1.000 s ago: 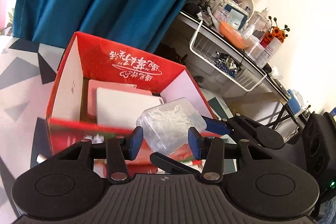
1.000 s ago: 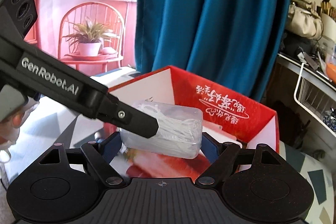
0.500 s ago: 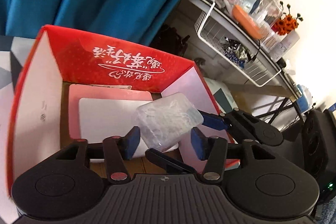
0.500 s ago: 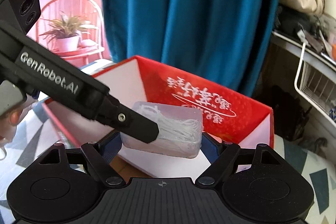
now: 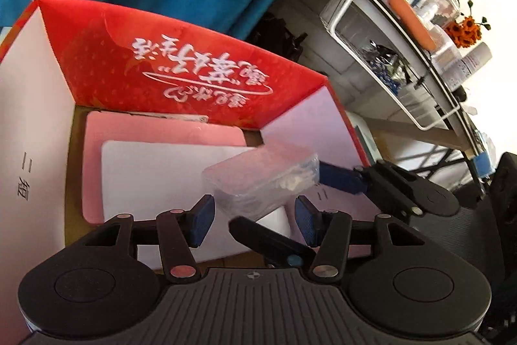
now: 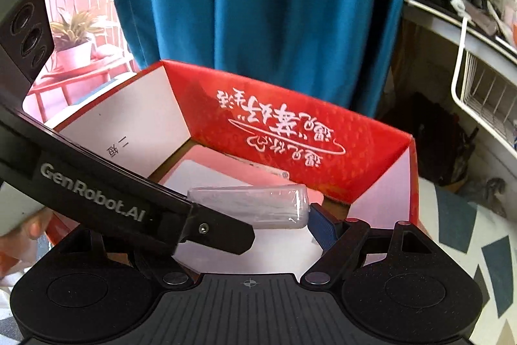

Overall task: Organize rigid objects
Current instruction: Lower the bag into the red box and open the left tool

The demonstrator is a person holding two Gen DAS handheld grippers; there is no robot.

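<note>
My right gripper is shut on a clear plastic box of small white pieces and holds it low inside the open red cardboard box. Its right blue pad presses the box's end, while its left pad is hidden behind the left gripper's arm. In the left wrist view my left gripper stands open just behind the clear box, its blue pads apart from it. The right gripper's fingers clamp the box there. A pink flat case and a white one lie on the red box's floor.
A teal curtain hangs behind the red box. A shelf with a white wire basket and bottles stands to the right. A patterned cloth covers the table. A hand shows at lower left.
Both grippers have moved forward and down, carrying the clear box from over the red box's near rim to inside it. The left jaws have widened a little. The clear box now lies flatter.
</note>
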